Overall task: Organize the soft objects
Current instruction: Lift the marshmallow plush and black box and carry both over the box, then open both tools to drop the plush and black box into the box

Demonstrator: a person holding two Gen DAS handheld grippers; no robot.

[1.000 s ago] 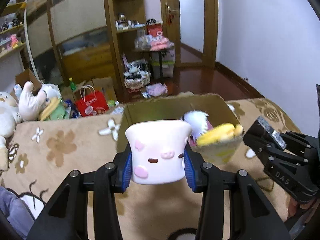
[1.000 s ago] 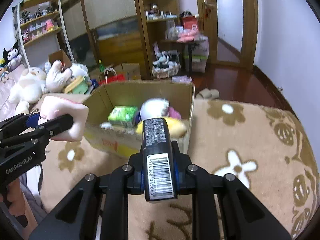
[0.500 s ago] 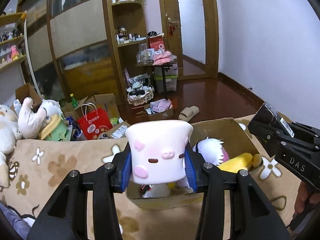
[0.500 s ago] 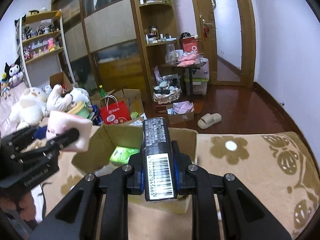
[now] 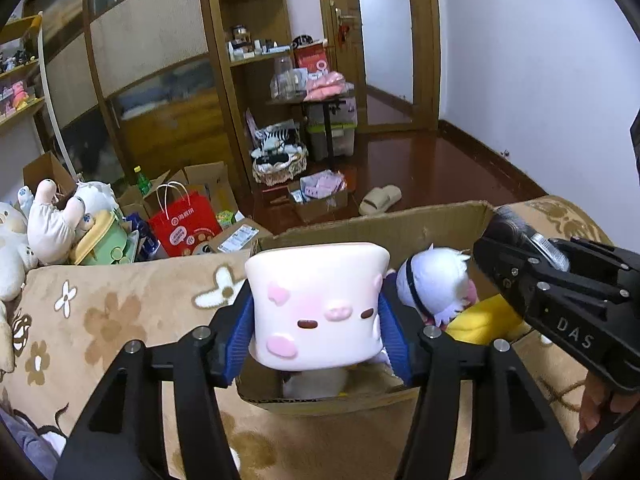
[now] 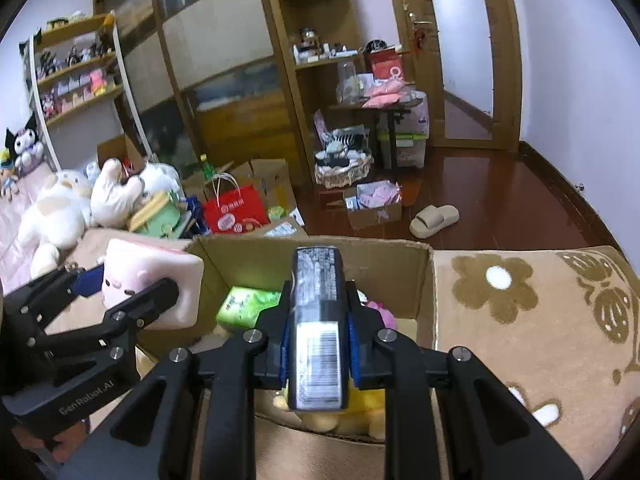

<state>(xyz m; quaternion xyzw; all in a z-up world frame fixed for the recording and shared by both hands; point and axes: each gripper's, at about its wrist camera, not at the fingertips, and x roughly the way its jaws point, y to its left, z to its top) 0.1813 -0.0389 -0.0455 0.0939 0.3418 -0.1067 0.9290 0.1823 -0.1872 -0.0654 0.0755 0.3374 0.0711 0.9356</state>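
Note:
My left gripper (image 5: 316, 332) is shut on a pale pink squishy cube with a pig face (image 5: 316, 304), held above the near left part of an open cardboard box (image 5: 384, 222). My right gripper (image 6: 318, 340) is shut on a dark pack with a barcode label (image 6: 318, 328), held over the same box (image 6: 424, 280). In the box lie a white plush (image 5: 434, 284), a yellow plush (image 5: 484, 318), a green pack (image 6: 246, 306) and a pink item (image 6: 380, 310). Each gripper shows in the other's view: the right (image 5: 516, 264) and the left (image 6: 120, 304).
The box stands on a tan blanket with flower prints (image 6: 520, 320). Beyond the edge are large plush toys (image 6: 72, 200), a red paper bag (image 6: 234, 210), open boxes, a basket, shelves and a slipper (image 6: 434, 218) on the wooden floor.
Both grippers have moved forward over the box with their items still held. The box now lies closer and lower in both views.

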